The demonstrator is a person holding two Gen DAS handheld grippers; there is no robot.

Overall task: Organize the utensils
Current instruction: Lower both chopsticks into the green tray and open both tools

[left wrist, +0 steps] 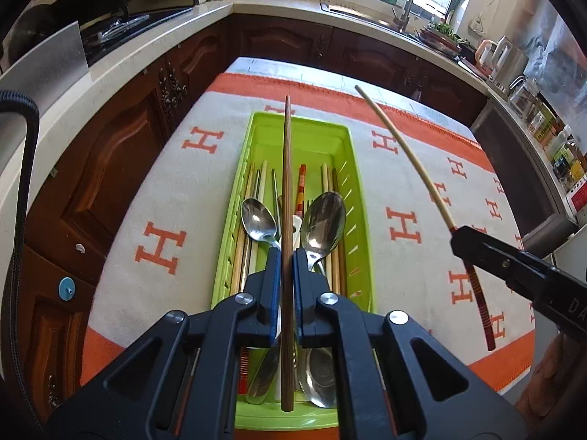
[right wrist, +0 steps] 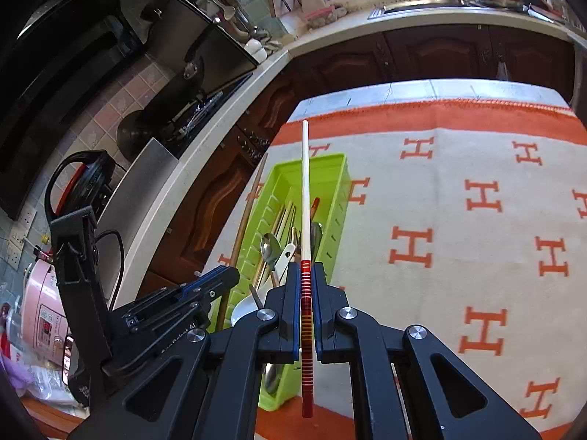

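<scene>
The left wrist view looks straight down into the green tray [left wrist: 352,168] in the centre of the frame. There the left claw [left wrist: 287,275] is closed on a brown wooden chopstick [left wrist: 287,183], which points up the frame above the tray. Inside the tray lie two metal spoons [left wrist: 324,222], several pale chopsticks [left wrist: 256,187] and a red patterned chopstick [left wrist: 301,183]; the claw's own body covers the lower part of the tray.

At the right edge of this view the right claw appears only from the side, holding a cream chopstick with a red banded end [left wrist: 414,157] above the blanket [left wrist: 176,190] with orange H letters that covers the desk.

The right wrist view shows that grip clearly: the right claw [right wrist: 306,293] is shut on the red banded part of this chopstick [right wrist: 305,190], whose white part crosses over the tray [right wrist: 339,179]. The left claw [right wrist: 216,280] stands at the lower left, beside the tray. A dark cooktop [right wrist: 205,102] and a pink rice cooker [right wrist: 40,304] are at the left.
</scene>
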